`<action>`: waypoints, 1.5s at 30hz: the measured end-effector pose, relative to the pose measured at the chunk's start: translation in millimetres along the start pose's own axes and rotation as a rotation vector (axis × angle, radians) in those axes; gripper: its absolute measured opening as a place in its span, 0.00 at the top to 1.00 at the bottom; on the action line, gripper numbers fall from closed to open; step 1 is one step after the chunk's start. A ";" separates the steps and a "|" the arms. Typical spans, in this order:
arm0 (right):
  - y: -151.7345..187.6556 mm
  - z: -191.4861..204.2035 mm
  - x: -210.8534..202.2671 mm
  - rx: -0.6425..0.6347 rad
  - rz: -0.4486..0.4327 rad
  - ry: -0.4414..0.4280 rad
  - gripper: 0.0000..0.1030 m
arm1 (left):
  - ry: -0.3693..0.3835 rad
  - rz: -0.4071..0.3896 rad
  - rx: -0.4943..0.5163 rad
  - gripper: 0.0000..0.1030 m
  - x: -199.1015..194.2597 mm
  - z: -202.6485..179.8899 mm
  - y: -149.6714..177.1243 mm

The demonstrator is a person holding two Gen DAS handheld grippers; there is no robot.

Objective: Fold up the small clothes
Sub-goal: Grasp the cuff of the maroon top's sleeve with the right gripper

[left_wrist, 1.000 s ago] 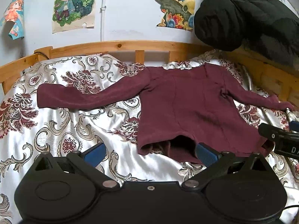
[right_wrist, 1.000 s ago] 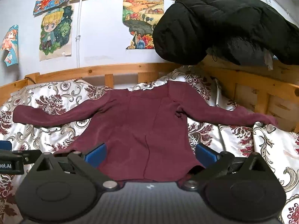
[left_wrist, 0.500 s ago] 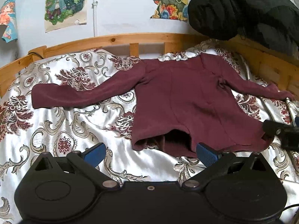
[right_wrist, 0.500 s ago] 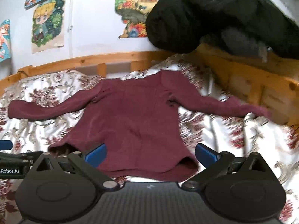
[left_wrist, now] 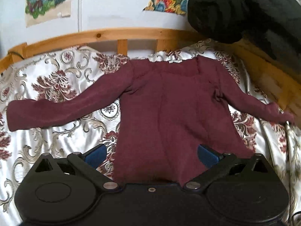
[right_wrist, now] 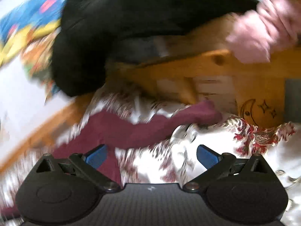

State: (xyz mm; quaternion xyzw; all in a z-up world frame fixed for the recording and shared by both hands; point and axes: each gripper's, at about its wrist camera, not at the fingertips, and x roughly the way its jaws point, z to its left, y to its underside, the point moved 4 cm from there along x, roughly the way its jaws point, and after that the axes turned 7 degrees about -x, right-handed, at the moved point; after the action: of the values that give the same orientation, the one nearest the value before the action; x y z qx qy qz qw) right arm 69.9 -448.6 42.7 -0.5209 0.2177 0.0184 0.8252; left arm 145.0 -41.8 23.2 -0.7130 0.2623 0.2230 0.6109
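A maroon long-sleeved top (left_wrist: pixel 175 111) lies flat on the floral bedspread (left_wrist: pixel 47 86), both sleeves spread out. My left gripper (left_wrist: pixel 151 155) is open and empty, its blue fingertips (left_wrist: pixel 96 155) on either side of the top's hem, just above the cloth. In the blurred right wrist view, the top's right sleeve (right_wrist: pixel 169 122) runs across the bedspread to its cuff (right_wrist: pixel 207 111). My right gripper (right_wrist: pixel 151 155) is open and empty, in front of that sleeve and apart from it.
A wooden bed rail (left_wrist: pixel 122 35) runs along the back, with posters on the wall above. A black padded jacket (left_wrist: pixel 244 11) hangs over the right rail; it also shows in the right wrist view (right_wrist: pixel 122 28), beside a pink garment (right_wrist: pixel 263 28).
My left gripper has moved forward over the top's hem. My right gripper has swung fast to the right, from facing the top's body to facing its right sleeve.
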 end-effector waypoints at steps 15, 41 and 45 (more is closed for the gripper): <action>-11.1 -64.9 154.2 0.121 0.026 0.429 0.01 | 0.123 0.162 0.238 0.01 114.2 -54.8 5.2; -21.5 -26.5 97.7 0.000 -0.307 0.222 0.96 | 0.128 0.229 0.091 0.01 115.3 3.3 12.5; -19.8 -36.0 97.6 0.045 -0.293 0.234 0.96 | 0.128 0.212 0.092 0.01 115.1 2.9 12.5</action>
State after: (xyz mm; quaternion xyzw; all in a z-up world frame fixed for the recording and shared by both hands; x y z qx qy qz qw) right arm 151.1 -508.0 9.6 -0.5270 0.2345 -0.1676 0.7995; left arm 224.8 -52.2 -60.2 -0.6650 0.3847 0.2283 0.5981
